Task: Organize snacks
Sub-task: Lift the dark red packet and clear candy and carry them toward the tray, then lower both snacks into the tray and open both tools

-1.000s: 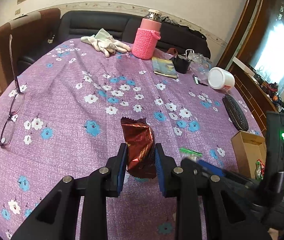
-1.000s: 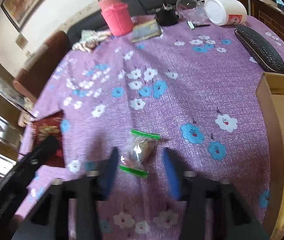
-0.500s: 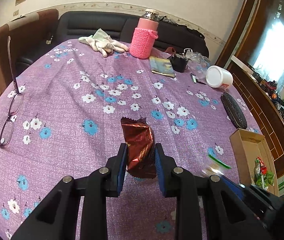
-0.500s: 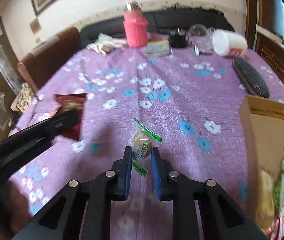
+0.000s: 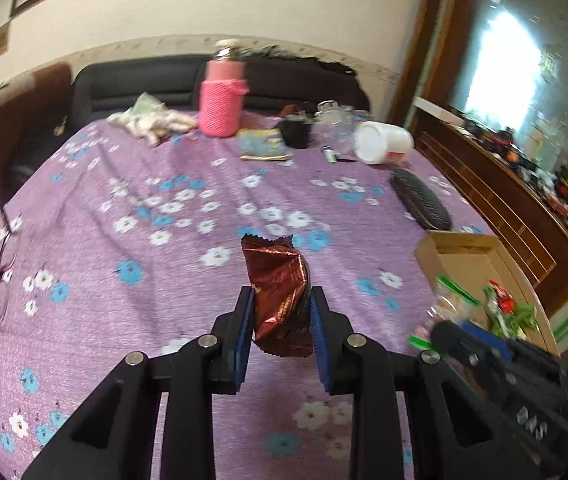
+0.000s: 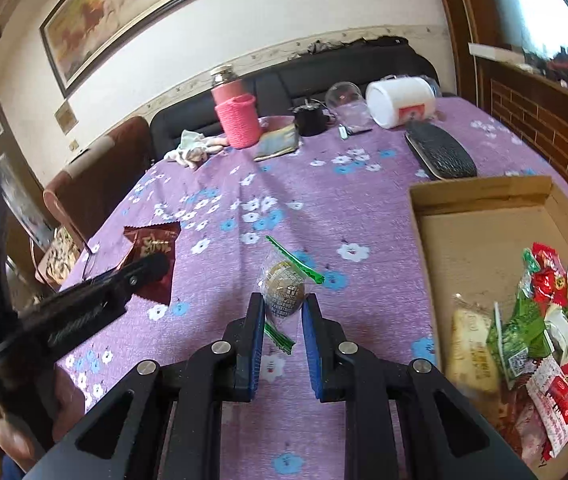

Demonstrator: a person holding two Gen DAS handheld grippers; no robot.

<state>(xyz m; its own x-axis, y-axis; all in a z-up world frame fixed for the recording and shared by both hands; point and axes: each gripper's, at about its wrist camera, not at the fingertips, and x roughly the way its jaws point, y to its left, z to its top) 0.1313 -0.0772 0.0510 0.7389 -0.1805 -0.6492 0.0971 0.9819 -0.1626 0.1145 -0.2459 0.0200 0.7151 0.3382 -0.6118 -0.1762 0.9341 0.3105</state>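
1. The left claw (image 5: pixel 280 312) is clamped on a dark red foil snack packet (image 5: pixel 280 288). The packet stands upright between the blue pads (image 5: pixel 246 328), its crimped top edge rising above the fingertips and its lower end hanging just below them, clear of the table (image 5: pixel 124 320).
2. The right claw (image 6: pixel 282 312) is closed narrow on a round snack in clear wrap with green ends (image 6: pixel 284 288). The ball sits at the very tips of the pads, one green end sticking up and away to the right, the other trailing down between the fingers.
3. The cardboard box (image 6: pixel 483 196) lies to the right of the right claw, on the purple flowered cloth, with a heap of red, green and yellow wrapped snacks (image 6: pixel 539 320) in its near part.
4. In the left wrist view the right claw shows blurred at lower right, its snack just beside the box's near corner.
5. Far side of the table: a pink knit-sleeved flask (image 5: pixel 222 100), a white tub on its side (image 5: pixel 381 142) and a black case (image 5: pixel 419 204).
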